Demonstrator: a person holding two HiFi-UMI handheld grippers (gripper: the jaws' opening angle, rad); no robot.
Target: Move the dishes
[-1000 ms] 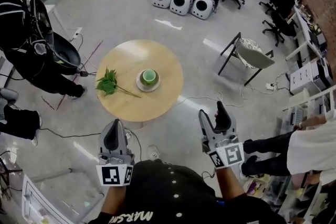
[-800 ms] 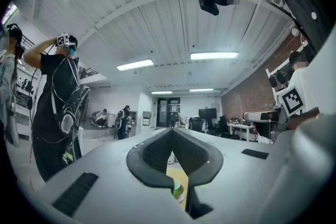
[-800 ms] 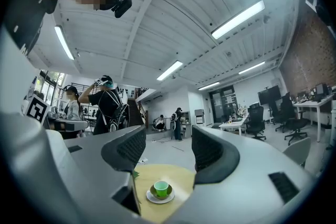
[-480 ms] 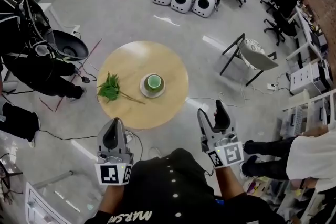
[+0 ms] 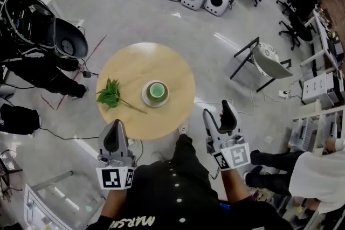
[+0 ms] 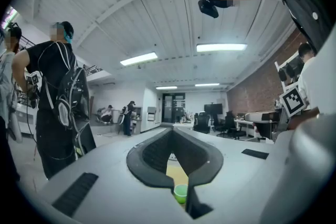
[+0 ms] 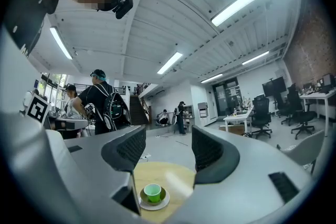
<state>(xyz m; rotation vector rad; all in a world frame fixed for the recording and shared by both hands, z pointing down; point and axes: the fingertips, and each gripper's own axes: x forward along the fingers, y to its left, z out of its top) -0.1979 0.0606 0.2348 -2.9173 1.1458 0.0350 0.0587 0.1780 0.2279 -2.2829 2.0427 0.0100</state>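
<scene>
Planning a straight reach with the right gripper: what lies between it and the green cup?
Nothing in the way. The right gripper view shows only bare tabletop between the open right gripper and the green cup on its saucer.

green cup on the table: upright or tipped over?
Upright. The green cup stands mouth-up, centred on its saucer on the round table.

The cup [image 5: 156,90] stands on the saucer [image 5: 144,97], right of the table's [image 5: 140,64] middle; the leafy sprig [image 5: 110,93] lies just left of them.
</scene>
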